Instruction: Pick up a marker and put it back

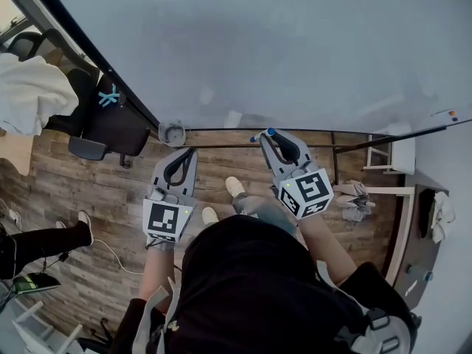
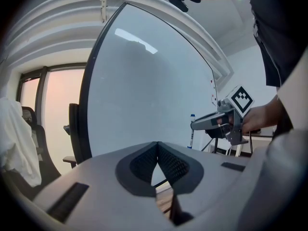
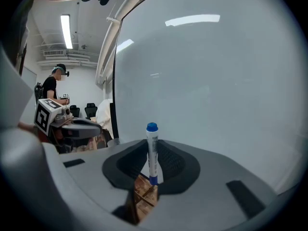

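Two ribbed pads (image 3: 172, 163) of right gripper (image 3: 153, 143) tight on slim blue-capped marker (image 3: 152, 154); left gripper (image 2: 157, 146) closed, empty

Marker (image 3: 152, 150): a slim white barrel, blue at both ends, with fine print along its side. It stood upright, clamped across the dark ribbed pads of the right gripper (image 3: 153, 146), its upper blue end rising clear above the jaws and its lower end showing below them. It was held close in front of the whiteboard (image 3: 216, 76), near that board's lower edge (image 1: 270, 132). Whether it touched the board could not be told.
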`<state>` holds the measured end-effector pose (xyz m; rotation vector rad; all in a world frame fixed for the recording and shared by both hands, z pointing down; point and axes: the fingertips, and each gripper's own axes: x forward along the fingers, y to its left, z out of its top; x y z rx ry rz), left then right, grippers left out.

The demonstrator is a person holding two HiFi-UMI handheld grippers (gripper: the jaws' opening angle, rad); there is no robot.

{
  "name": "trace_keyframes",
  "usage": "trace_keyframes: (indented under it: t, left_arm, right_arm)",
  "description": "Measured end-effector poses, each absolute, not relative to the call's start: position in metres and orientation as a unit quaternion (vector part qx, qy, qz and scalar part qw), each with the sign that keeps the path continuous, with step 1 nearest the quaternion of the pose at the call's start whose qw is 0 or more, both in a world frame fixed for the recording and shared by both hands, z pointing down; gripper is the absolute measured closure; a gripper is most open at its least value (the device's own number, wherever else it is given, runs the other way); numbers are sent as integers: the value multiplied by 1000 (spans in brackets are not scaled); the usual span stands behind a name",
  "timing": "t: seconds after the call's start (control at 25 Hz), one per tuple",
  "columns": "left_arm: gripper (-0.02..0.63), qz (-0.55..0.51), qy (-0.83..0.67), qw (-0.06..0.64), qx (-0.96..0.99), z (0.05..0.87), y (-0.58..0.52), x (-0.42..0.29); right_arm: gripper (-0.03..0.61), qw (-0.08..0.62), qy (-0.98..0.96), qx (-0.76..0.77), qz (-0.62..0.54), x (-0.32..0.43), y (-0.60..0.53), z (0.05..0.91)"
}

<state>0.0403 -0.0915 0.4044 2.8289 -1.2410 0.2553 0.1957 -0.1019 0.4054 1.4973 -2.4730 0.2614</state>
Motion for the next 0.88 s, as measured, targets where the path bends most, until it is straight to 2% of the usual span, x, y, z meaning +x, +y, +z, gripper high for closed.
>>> trace_keyframes:
  t: [0.36, 0.88]
  left_arm:
    - [606, 89, -418, 15, 904, 413, -93, 27]
    - [606, 103, -476, 33, 873, 421, -82, -14]
  right_arm:
    - [500, 121, -862, 485, 89, 178, -113, 405]
    - [500, 108, -903, 409, 74, 113, -138, 387]
